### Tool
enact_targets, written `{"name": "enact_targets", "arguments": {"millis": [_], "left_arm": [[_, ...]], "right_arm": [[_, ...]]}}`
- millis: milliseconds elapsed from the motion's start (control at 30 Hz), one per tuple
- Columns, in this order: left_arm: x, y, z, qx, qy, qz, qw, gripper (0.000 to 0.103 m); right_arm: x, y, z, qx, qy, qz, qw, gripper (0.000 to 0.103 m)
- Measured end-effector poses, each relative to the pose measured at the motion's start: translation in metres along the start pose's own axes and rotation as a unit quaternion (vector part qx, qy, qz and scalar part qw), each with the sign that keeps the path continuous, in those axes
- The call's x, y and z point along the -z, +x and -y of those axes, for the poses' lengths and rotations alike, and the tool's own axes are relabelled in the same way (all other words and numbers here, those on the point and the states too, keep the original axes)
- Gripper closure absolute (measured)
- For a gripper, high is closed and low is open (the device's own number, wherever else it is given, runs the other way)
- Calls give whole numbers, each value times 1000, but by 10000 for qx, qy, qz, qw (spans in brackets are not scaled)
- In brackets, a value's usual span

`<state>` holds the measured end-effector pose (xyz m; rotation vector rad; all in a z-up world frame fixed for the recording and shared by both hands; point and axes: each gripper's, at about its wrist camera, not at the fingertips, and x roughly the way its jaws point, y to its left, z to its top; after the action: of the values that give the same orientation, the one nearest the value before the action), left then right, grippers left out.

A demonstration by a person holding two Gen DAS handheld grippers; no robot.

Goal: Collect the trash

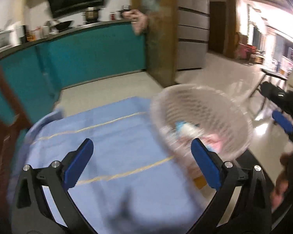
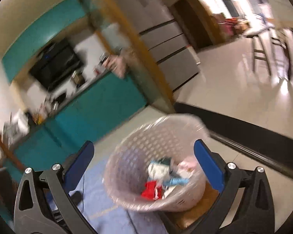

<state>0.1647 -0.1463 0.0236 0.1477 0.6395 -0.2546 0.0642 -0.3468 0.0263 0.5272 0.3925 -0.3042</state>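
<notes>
Now both hand-held grippers are wide open and hold nothing: left hand-held gripper (image 1: 141, 165), right hand-held gripper (image 2: 143, 165). The trash (image 2: 162, 177) sits in the basket (image 2: 127, 156), low in the frame, beside the blue cloth (image 1: 107, 136). Go slowly; everything looks blurry.

wide-open right gripper (image 2: 144, 163) frames a lined basket (image 2: 127, 156) holding, seemingly, crumpled trash (image 2: 162, 177).

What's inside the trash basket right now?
The trash basket holds crumpled scraps: red, white, light blue, pink. Anything beneath that pile is covered.
</notes>
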Motion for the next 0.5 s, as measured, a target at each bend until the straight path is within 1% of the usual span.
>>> {"name": "enact_targets", "arguments": {"millis": [33,67,133,167,233,267,367,500], "left_arm": [[11,-10,-17,-150,-130,-34,9998,3],[18,-17,-30,-216,-245,-70,9994,3],[37,-31,-63,-364,-597,-173,9974,3],[44,-37,-74,-431,-701,-187,9964,3],[58,-49,-101,-653,-949,-172,9932,3],[61,-52,-108,-725,-993,-152,9923,3],[62,-60,-126,-874,-1065,-68,9904,3],[63,-65,-131,-729,-1063,-20,9917,3]], "right_arm": [[8,9,-17,-77,-385,-282,9988,3],[17,16,-30,-129,-713,-554,9958,3],[33,20,-50,-229,-1145,-807,9899,3],[45,20,-66,-268,-1494,-932,9840,3],[59,19,-84,-313,-1878,-1078,9758,3],[69,16,-93,-375,-2068,-1146,9709,3],[85,9,-108,-516,-2316,-1276,9630,3],[93,7,-115,-554,-2382,-1329,9605,3]]}}
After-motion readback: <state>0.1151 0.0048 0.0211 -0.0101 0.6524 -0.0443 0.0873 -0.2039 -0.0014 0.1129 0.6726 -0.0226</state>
